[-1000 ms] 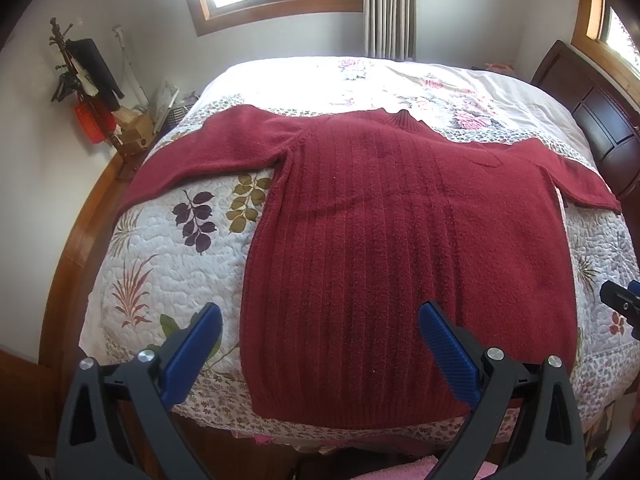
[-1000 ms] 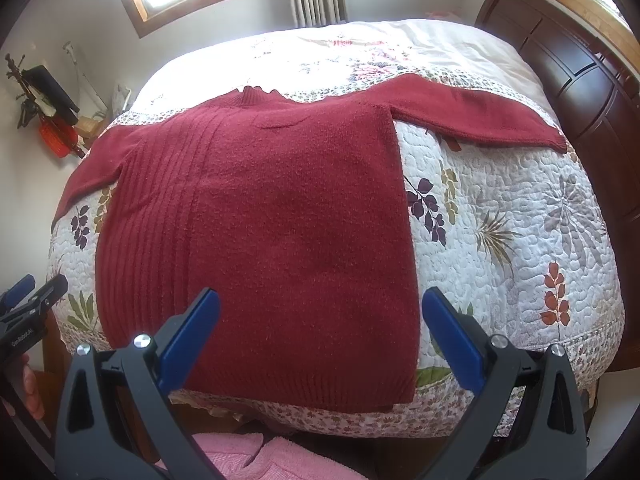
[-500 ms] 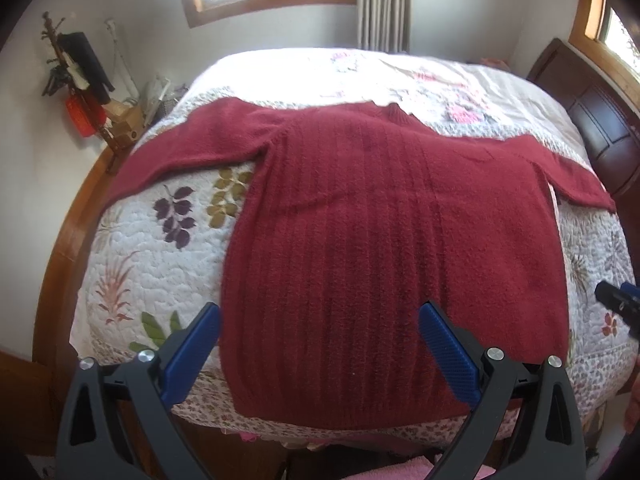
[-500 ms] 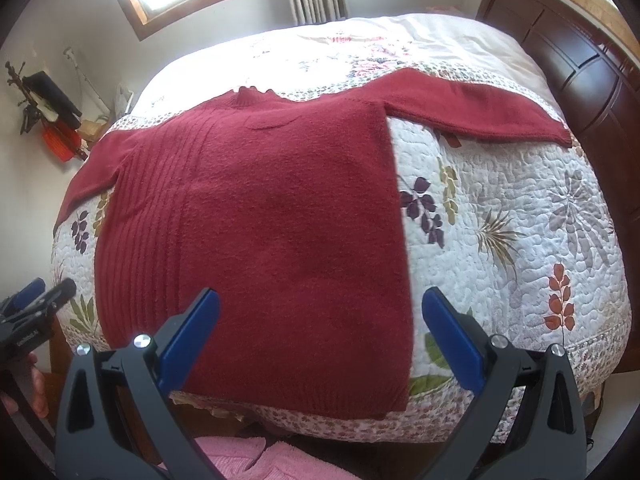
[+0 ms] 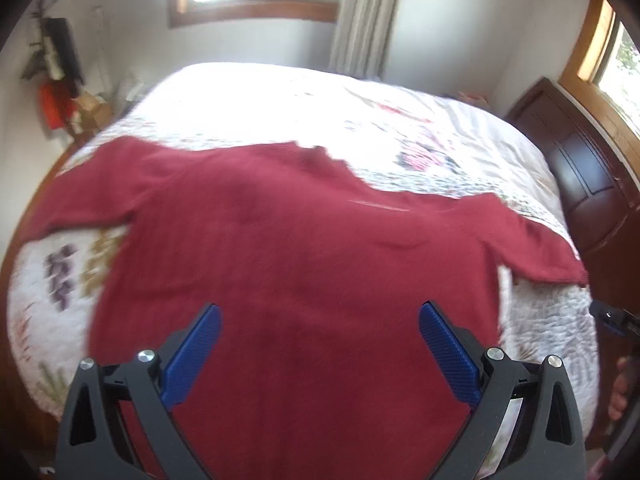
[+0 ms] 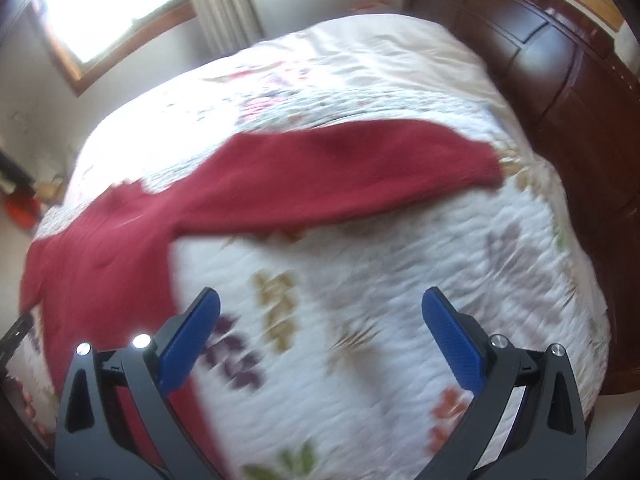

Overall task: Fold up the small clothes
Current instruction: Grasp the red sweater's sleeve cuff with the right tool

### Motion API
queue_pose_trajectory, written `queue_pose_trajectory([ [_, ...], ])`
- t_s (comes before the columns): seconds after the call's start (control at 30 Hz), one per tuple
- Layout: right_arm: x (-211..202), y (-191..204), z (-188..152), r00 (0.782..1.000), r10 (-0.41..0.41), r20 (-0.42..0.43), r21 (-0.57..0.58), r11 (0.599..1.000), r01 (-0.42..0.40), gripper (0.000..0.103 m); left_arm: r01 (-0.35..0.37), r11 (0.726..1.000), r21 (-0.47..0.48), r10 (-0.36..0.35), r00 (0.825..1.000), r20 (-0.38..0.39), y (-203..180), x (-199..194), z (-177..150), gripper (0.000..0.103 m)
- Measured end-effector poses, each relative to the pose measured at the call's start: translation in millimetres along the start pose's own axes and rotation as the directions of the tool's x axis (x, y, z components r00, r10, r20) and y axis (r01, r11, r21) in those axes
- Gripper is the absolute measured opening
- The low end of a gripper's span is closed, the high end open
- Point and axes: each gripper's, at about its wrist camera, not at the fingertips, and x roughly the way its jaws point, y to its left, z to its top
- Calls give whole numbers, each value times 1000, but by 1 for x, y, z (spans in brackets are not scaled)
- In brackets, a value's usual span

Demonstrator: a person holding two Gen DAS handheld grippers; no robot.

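red sweater (image 5: pixel 304 264) body left-view only

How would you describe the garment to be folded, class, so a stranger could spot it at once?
Start at the bed's white floral quilt, beside the dark wooden headboard. Lying flat on it, sleeves spread to both sides, is the red sweater. It is the only solid dark red thing on the pale patterned cover.

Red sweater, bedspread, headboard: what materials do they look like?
Red sweater: soft matte knit, probably wool or acrylic; fuzzy surface, though blurred.
Bedspread: quilted printed fabric, likely cotton; stitched ripples, leaf motifs.
Headboard: dark varnished wood; glossy panels.
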Motion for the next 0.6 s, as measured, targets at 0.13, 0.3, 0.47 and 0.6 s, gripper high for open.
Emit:
queue_pose_trajectory([
  [0.13, 40, -62, 46, 999, -43, -27, 39, 998, 44, 100, 17, 996, 85, -17, 1000, 0, -58, 37, 35, 99],
  [0.3, 93, -120, 80, 995, -19, -98, 91, 995, 28, 100, 70, 993, 91, -61, 993, -96, -125, 89, 66, 99],
  [0.47, 121, -160, 99, 991, 8, -137, 148, 989, 13, 100, 43, 990, 138, -28, 994, -104, -174, 122, 78, 99],
  [0.6, 141, -186, 111, 983, 26, -182, 167, 986, 5, 100, 18, 979, 201, -4, 998, -70, -189, 132, 85, 99],
])
